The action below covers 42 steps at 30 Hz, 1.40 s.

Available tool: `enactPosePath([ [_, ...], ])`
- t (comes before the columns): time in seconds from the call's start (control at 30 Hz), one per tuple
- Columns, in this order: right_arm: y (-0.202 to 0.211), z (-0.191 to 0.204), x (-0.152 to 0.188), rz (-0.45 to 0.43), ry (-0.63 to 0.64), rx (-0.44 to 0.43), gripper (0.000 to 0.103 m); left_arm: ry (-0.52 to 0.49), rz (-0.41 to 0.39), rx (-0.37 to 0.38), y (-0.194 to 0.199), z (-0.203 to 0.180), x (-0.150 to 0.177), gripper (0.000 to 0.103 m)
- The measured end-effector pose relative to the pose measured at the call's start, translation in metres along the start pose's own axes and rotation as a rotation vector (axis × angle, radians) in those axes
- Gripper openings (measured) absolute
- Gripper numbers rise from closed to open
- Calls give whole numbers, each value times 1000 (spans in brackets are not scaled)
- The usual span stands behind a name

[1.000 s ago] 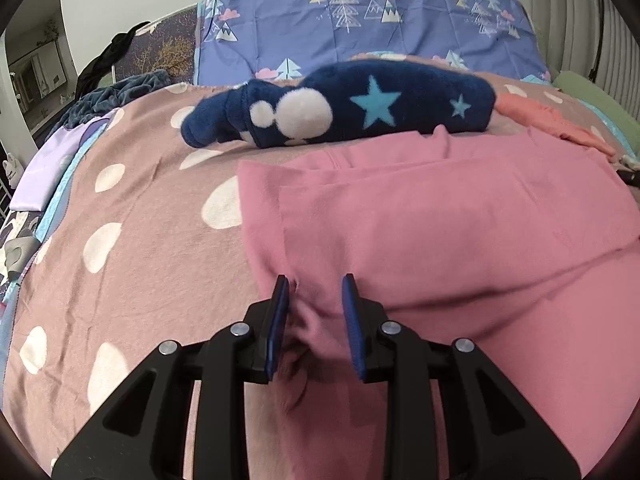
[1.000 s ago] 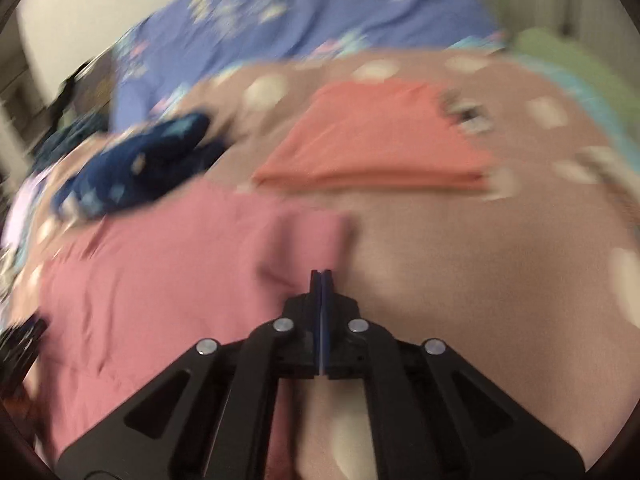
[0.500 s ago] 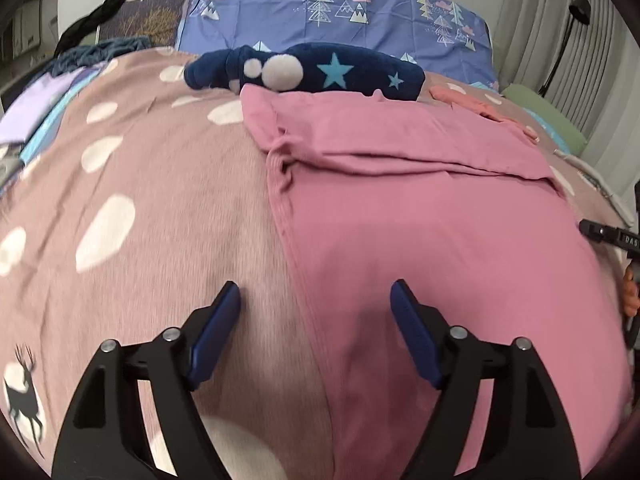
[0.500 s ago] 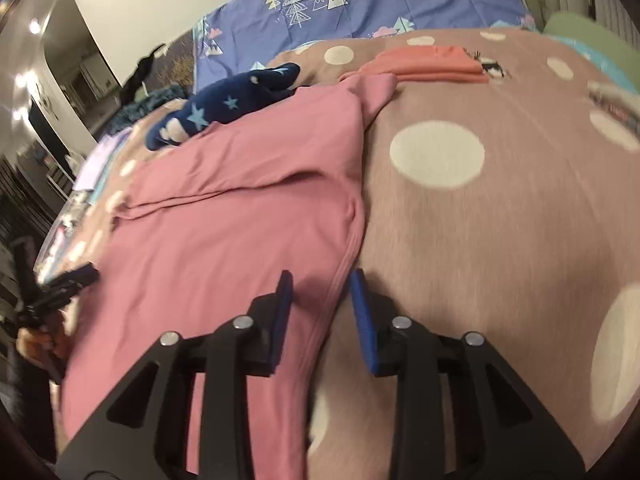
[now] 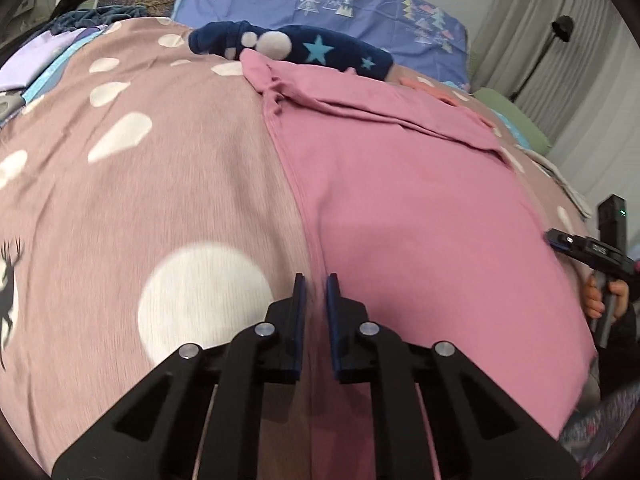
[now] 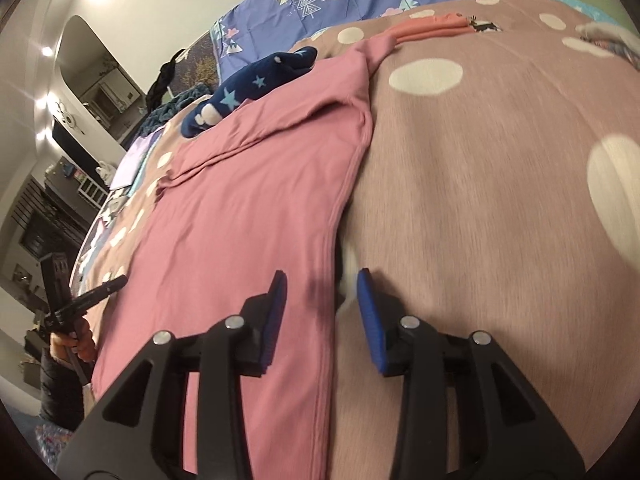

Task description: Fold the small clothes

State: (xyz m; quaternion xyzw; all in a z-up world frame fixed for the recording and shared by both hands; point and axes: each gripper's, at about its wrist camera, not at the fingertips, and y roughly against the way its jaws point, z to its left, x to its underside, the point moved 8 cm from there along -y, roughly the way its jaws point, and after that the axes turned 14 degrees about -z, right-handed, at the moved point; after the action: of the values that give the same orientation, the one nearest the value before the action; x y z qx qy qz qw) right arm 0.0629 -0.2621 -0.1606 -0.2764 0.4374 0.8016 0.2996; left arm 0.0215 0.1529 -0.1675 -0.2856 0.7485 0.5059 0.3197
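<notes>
A pink cotton garment (image 5: 420,208) is spread flat on a brown blanket with white dots (image 5: 132,184). Its left hem is straddled by the left gripper (image 5: 316,286), whose blue-padded jaws are narrowly parted. A navy star-printed plush item (image 5: 304,46) is seen at the far edge.

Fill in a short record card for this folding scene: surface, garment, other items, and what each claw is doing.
surface: bed blanket, brown-pink with white spots
garment: pink shirt, spread flat, top part folded over
other items: navy star toy at the shirt's far end; folded orange cloth beyond it
left claw: nearly closed around the shirt's left edge, a narrow gap between the fingers
right claw: open, straddling the shirt's right edge
step: both bottom corners being taken; no lift visible
</notes>
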Motion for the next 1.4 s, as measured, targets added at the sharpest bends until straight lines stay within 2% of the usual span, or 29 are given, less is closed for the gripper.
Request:
enactPosePath([
  [0.07,8,2,9,10,-6,-22,37,-3,-1,36,11,-6,11,11],
  [0.13,16,5,18,19,-2,-34,37,8,9,69,20,-11,22,15],
  [0.23,34,10,35,39,5,-58,37,11,11,89,36,-16,36,19],
  [0.43,70,16,64,79,11,-133,37,29,34,131,56,-20,52,20],
  [0.6,54,19,56,91,-34,-182,38,27,46,171,39,-22,41,27],
  [0.7,45,25,54,105,-15,-186,38,9,52,158,34,-26,39,27],
  [0.8,56,27,63,119,-3,-203,38,-44,47,159,47,-31,48,27],
  [0.93,75,30,80,145,-20,-277,38,-74,49,223,64,-36,62,32],
  [1.0,70,30,78,142,-59,-297,31,-71,50,227,58,-37,59,32],
  [1.03,63,29,75,146,-94,-300,22,-55,47,228,53,-38,55,32],
  [1.07,58,30,74,154,-108,-296,8,-48,44,224,50,-38,52,32],
  [1.1,54,30,74,165,-115,-288,6,-46,35,208,46,-39,48,21],
  [1.13,53,32,74,166,-118,-287,6,-46,32,198,46,-39,47,3],
  [1.17,56,34,71,151,-134,-299,6,-26,28,196,47,-38,45,3],
  [1.23,68,35,56,96,-197,-358,5,-1,-26,204,57,-40,30,3],
  [1.27,77,37,38,40,-213,-389,4,6,-81,224,67,-44,13,3],
  [1.33,89,44,6,-35,-212,-421,4,11,-177,263,84,-55,-19,2],
  [1.4,110,62,-30,-120,-162,-463,4,-27,-285,292,110,-73,-54,2],
])
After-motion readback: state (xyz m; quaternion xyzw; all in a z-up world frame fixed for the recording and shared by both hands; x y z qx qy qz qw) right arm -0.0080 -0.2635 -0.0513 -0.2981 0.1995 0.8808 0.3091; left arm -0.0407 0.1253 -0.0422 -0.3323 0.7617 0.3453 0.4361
